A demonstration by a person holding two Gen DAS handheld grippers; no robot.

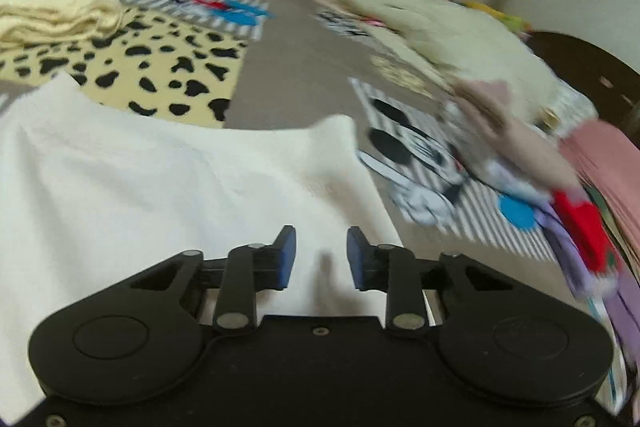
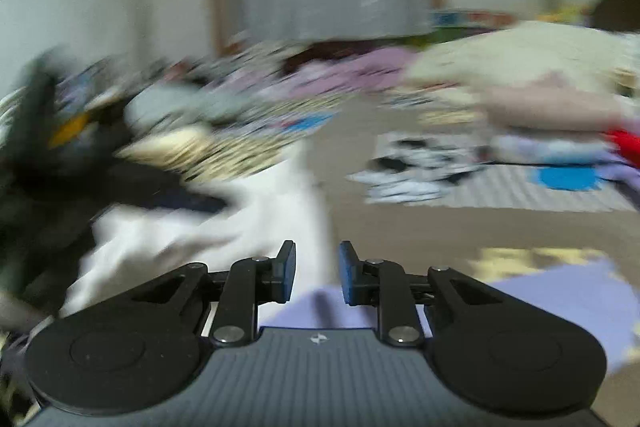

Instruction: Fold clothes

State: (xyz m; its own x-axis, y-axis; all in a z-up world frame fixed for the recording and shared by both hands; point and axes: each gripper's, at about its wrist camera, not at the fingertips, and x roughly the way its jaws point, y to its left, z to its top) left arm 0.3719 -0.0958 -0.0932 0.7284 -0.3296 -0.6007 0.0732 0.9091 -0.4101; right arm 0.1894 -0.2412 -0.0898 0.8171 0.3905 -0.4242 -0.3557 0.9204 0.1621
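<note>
The white garment (image 1: 168,187) lies spread flat on the grey-brown floor (image 1: 296,67), close under the left gripper (image 1: 321,254), whose jaws stand spread with nothing between them. The right gripper (image 2: 317,273) hangs off the garment's right side over a lilac cloth (image 2: 560,291), jaws parted and empty too; its view is badly blurred. Other clothes ring the bare floor: a spotted yellow piece (image 1: 152,67) at the left, a loose heap (image 1: 460,39) at the right, apparently keeping the middle free for folding.
</note>
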